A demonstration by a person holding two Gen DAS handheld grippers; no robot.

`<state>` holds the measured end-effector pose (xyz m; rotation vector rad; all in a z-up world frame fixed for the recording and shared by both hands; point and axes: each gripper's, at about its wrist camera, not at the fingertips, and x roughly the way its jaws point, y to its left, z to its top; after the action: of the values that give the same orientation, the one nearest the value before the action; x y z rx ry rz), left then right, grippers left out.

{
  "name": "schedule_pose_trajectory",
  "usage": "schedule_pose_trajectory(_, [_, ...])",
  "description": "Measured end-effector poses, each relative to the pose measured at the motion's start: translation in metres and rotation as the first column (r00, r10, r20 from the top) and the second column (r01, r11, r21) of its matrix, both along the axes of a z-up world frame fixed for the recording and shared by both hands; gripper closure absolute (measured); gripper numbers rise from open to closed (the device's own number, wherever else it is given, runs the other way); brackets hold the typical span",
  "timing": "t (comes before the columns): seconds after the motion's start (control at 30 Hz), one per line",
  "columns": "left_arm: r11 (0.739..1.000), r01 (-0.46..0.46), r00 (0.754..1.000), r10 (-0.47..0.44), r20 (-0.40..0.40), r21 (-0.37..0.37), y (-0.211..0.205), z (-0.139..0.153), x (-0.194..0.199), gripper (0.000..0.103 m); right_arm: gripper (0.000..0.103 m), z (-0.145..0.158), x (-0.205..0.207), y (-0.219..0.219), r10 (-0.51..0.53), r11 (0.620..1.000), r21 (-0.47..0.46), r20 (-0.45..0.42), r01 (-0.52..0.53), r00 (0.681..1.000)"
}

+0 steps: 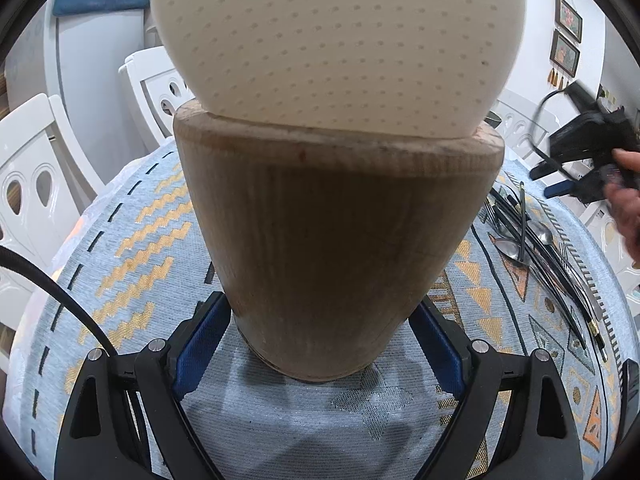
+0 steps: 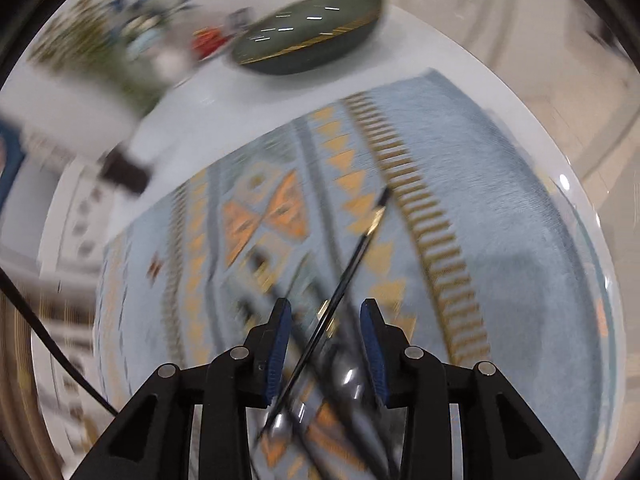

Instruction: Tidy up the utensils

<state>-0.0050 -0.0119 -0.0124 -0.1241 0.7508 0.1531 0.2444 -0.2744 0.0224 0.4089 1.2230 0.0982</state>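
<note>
left gripper (image 1: 320, 344): you're clamped on the wooden holder (image 1: 336, 240), frame centre | right gripper (image 2: 326, 344): jaws apart, gripping nothing, over the cutlery (image 2: 340, 384) at bottom centre | cloth (image 2: 500, 200) underneath

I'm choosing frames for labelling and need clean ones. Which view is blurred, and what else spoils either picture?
Right wrist view: heavy motion blur smears the patterned cloth, the green dish and the cutlery, though the hand-held gripper's own fingers stay sharp. Left wrist view: mostly sharp, but the wooden holder fills the frame, its near side is in shadow, and fisheye bending curves the chairs.
</note>
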Motion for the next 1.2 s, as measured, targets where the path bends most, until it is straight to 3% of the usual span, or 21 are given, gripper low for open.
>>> schedule_pose_trajectory(0.13, [1.000,0.000,1.000,0.000,-0.001,0.000,0.000,0.000,0.000,0.013,0.073,-0.029,0.032,-0.004,-0.047,0.999,0.002,-0.047,0.047,0.998])
schedule_pose_trajectory(0.23, [1.000,-0.001,1.000,0.002,-0.008,0.004,0.000,-0.001,0.001,0.013,0.091,-0.032,0.039,0.011,-0.017,0.990,-0.143,-0.009,0.015,1.000])
schedule_pose_trajectory(0.33, [1.000,-0.002,1.000,0.002,-0.009,0.004,-0.002,-0.002,0.002,0.013,0.096,-0.029,0.037,0.019,0.028,0.983,-0.182,0.019,-0.024,0.999])
schedule_pose_trajectory(0.47, [1.000,-0.002,1.000,0.002,-0.009,0.004,-0.001,-0.002,0.002,0.013,0.097,-0.010,0.017,0.014,0.049,0.990,-0.139,0.087,-0.037,0.995])
schedule_pose_trajectory(0.6, [1.000,-0.002,1.000,0.002,-0.009,0.004,-0.002,-0.002,0.002,0.013,0.097,0.032,-0.023,0.011,0.076,0.992,-0.112,0.205,-0.054,0.976])
schedule_pose_trajectory(0.9, [1.000,-0.001,1.000,0.002,-0.009,0.004,-0.001,-0.002,0.002,0.013,0.097,0.133,-0.124,0.034,0.155,0.988,-0.075,0.482,-0.136,0.862])
schedule_pose_trajectory(1.2, [1.000,-0.002,1.000,0.002,-0.009,0.006,-0.003,-0.003,0.003,0.013,0.097,0.214,-0.164,0.072,0.172,0.980,-0.039,0.661,-0.195,0.731])
